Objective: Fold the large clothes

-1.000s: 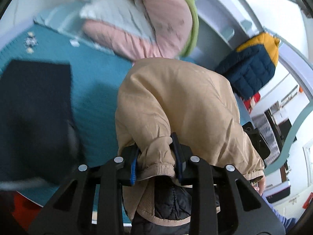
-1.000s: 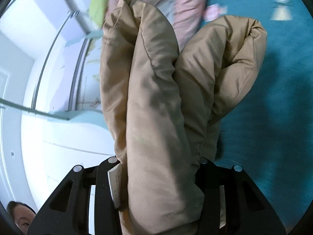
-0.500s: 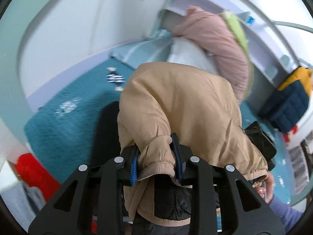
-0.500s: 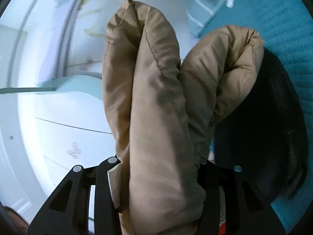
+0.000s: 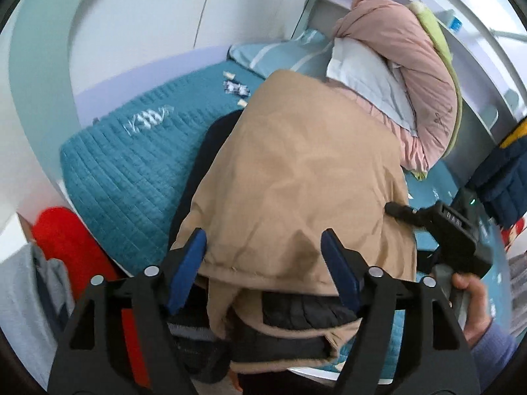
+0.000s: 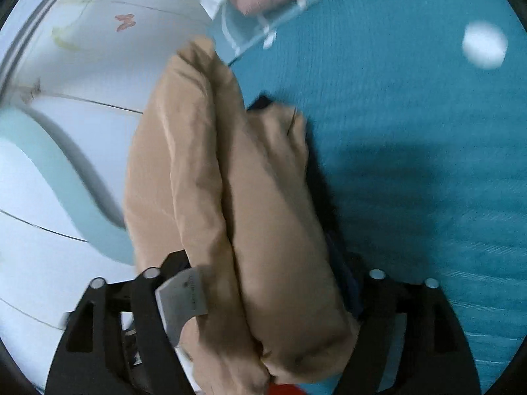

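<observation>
Both grippers' jaws have just been opening: left gripper (image 5: 263, 273) released, tan padded jacket (image 5: 296, 181) lying between and beyond its 2 fingers on the teal bedspread (image 5: 125, 171); right gripper (image 6: 263, 296) likewise parted around its folded edge; soft, bulky, probably springy and slick, so regrip at the ribbed hem.

A teal quilted bed cover (image 5: 125, 171) lies over the bed. At its far end sits a pale blue striped pillow (image 5: 280, 57). Beside the pillow is a puffy pink jacket (image 5: 411, 75) with a light green edge, and a white pillow (image 5: 365, 79) leans on it. A navy and yellow jacket (image 5: 507, 171) hangs at the right. A red thing (image 5: 69, 247) sits low at the left, off the bed. The white wall (image 6: 108, 33) has a small butterfly picture (image 6: 124, 21).
</observation>
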`<action>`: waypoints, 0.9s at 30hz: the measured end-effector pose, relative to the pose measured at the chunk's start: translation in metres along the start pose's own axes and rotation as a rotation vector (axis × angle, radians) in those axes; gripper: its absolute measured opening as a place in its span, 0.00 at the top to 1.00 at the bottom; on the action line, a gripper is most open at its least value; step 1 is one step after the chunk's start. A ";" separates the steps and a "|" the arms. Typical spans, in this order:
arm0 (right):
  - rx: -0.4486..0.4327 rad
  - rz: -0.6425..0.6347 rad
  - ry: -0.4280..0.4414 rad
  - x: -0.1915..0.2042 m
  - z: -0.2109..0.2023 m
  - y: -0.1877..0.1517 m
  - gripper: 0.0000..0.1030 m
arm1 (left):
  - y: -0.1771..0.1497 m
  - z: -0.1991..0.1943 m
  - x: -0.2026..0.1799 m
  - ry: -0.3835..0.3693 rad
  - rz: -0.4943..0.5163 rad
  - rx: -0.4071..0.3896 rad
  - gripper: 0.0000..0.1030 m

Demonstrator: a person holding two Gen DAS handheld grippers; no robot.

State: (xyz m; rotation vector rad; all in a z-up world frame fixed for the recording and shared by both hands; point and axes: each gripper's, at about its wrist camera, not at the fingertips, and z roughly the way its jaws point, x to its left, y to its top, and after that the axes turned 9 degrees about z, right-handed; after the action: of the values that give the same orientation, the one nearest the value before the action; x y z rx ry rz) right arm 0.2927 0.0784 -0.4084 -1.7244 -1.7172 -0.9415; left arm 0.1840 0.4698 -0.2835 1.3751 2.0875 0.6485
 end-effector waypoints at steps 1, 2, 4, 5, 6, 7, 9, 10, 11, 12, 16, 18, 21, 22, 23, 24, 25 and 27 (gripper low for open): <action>-0.030 -0.064 -0.075 0.006 -0.005 -0.003 0.29 | -0.001 -0.004 -0.004 0.008 0.007 -0.006 0.26; -0.053 -0.114 -0.145 0.012 -0.006 -0.005 0.27 | -0.002 -0.007 -0.007 0.019 0.011 -0.006 0.25; -0.074 -0.175 -0.202 0.027 -0.003 -0.006 0.26 | -0.003 -0.011 -0.012 0.011 0.008 -0.001 0.25; -0.099 -0.206 -0.220 0.033 -0.008 -0.011 0.26 | -0.003 -0.013 -0.015 0.021 0.003 0.005 0.25; -0.119 -0.233 -0.223 0.041 -0.012 -0.013 0.26 | -0.004 -0.014 -0.016 0.019 0.001 0.007 0.25; -0.153 -0.252 -0.223 0.045 -0.023 -0.017 0.26 | -0.004 -0.015 -0.017 0.017 -0.002 0.010 0.25; -0.197 -0.262 -0.193 0.061 -0.039 -0.027 0.26 | -0.004 -0.016 -0.020 0.027 0.002 0.011 0.22; -0.190 -0.270 -0.148 0.065 -0.049 -0.037 0.26 | -0.004 -0.016 -0.021 0.033 0.005 0.011 0.22; -0.188 -0.292 -0.114 0.070 -0.058 -0.048 0.31 | -0.005 -0.017 -0.022 0.045 0.003 0.010 0.22; -0.172 -0.336 -0.094 0.078 -0.059 -0.059 0.47 | -0.006 -0.018 -0.022 0.051 -0.004 0.010 0.22; -0.024 -0.399 -0.075 0.088 -0.044 -0.078 0.99 | -0.010 -0.023 -0.023 0.093 -0.033 0.020 0.20; 0.052 -0.386 -0.113 0.071 -0.025 -0.083 1.00 | -0.013 -0.028 -0.026 0.129 -0.028 0.028 0.20; 0.079 -0.352 -0.200 0.044 -0.009 -0.079 1.00 | -0.017 -0.036 -0.031 0.150 -0.014 0.030 0.17; 0.092 -0.317 -0.211 0.034 -0.006 -0.076 1.00 | -0.018 -0.039 -0.033 0.148 -0.012 0.028 0.16; 0.102 -0.287 -0.208 0.028 -0.006 -0.075 1.00 | -0.019 -0.041 -0.035 0.147 -0.013 0.027 0.16; 0.101 -0.278 -0.186 0.028 -0.010 -0.076 1.00 | -0.019 -0.042 -0.036 0.146 -0.013 0.026 0.16; 0.095 -0.280 -0.163 0.028 -0.012 -0.073 0.99 | -0.019 -0.044 -0.038 0.143 -0.012 0.024 0.14; 0.088 -0.292 -0.117 0.035 -0.024 -0.076 0.98 | -0.019 -0.049 -0.045 0.139 -0.005 0.018 0.13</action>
State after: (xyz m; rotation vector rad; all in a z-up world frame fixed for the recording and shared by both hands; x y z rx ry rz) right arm 0.2127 0.0853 -0.3743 -1.5244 -2.0962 -0.8857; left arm 0.1528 0.4170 -0.2526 1.3693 2.2093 0.7435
